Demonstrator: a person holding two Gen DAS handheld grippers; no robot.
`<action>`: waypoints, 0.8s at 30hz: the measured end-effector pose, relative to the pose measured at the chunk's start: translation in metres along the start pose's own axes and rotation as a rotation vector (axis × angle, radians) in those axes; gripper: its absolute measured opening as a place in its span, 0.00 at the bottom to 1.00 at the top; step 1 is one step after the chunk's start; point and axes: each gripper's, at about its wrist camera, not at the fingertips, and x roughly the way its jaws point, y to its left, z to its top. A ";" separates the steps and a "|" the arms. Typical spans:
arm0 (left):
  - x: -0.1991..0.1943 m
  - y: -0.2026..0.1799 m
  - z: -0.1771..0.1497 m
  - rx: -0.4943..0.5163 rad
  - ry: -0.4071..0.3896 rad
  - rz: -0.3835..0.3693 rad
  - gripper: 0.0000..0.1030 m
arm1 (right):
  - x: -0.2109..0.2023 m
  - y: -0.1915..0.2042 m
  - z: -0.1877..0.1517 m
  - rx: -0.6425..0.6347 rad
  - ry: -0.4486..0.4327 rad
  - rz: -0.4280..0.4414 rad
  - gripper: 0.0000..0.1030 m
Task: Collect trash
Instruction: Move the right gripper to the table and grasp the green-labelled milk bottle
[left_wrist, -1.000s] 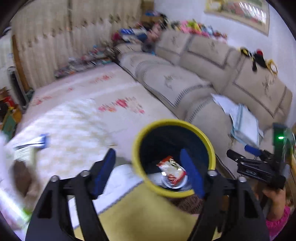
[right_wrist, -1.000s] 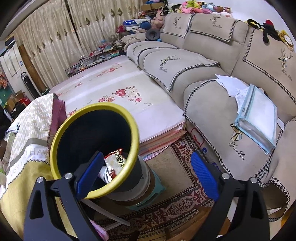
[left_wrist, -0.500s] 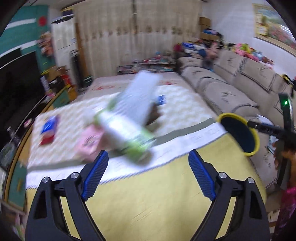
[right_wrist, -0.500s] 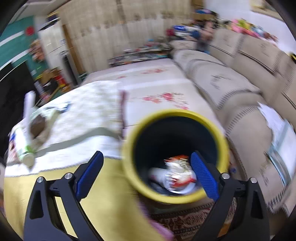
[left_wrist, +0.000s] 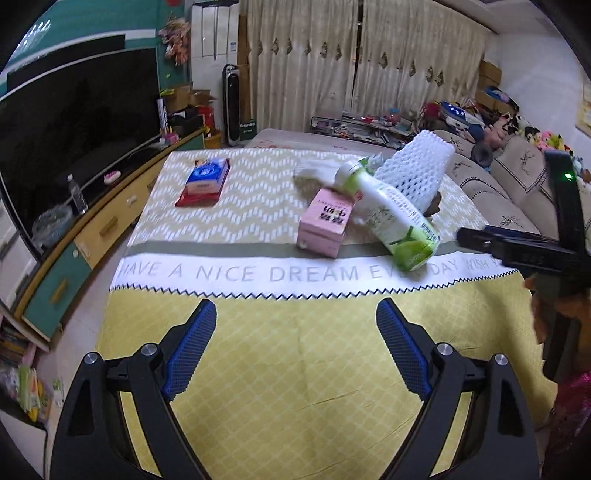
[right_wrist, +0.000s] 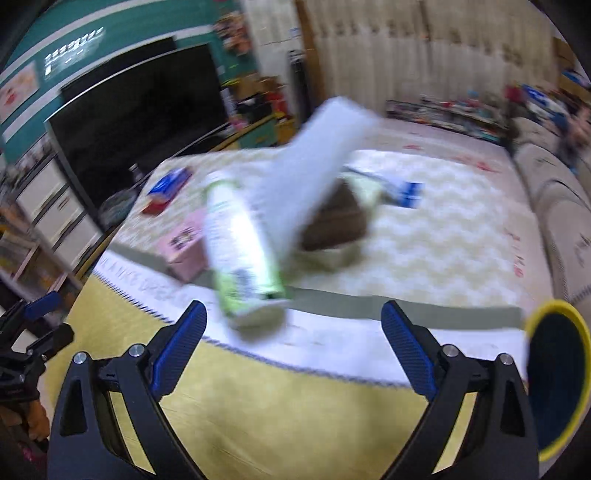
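On the cloth-covered table (left_wrist: 295, 369) lie a green and white bottle (left_wrist: 391, 218), a pink box (left_wrist: 327, 221), a white foam net sleeve (left_wrist: 417, 173) and a red and blue packet (left_wrist: 205, 181). My left gripper (left_wrist: 295, 347) is open and empty, over the yellow cloth in front of them. My right gripper (right_wrist: 293, 343) is open and empty, close in front of the bottle (right_wrist: 240, 251); its view is blurred. The yellow-rimmed black bin (right_wrist: 557, 373) stands at the table's right edge. The right gripper's body (left_wrist: 517, 251) shows at the right of the left wrist view.
A brown object (right_wrist: 336, 225) and a blue and white wrapper (right_wrist: 399, 188) lie behind the foam sleeve. A large TV (left_wrist: 74, 125) on a cabinet stands left of the table. A sofa (left_wrist: 509, 184) runs along the right. Curtains close the back.
Both grippers have swung left, away from the bin and toward the table. The bin has gone from the centre of both views to the right edge of the right one. Both stay open.
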 end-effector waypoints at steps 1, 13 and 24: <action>0.001 -0.001 -0.001 0.000 0.004 -0.002 0.85 | 0.008 0.007 0.002 -0.021 0.013 0.018 0.88; 0.007 -0.018 -0.006 -0.002 0.028 -0.044 0.85 | 0.063 0.019 0.002 -0.058 0.082 0.087 0.88; 0.013 -0.021 -0.007 -0.012 0.042 -0.056 0.85 | 0.045 0.025 0.000 -0.073 0.039 0.116 0.50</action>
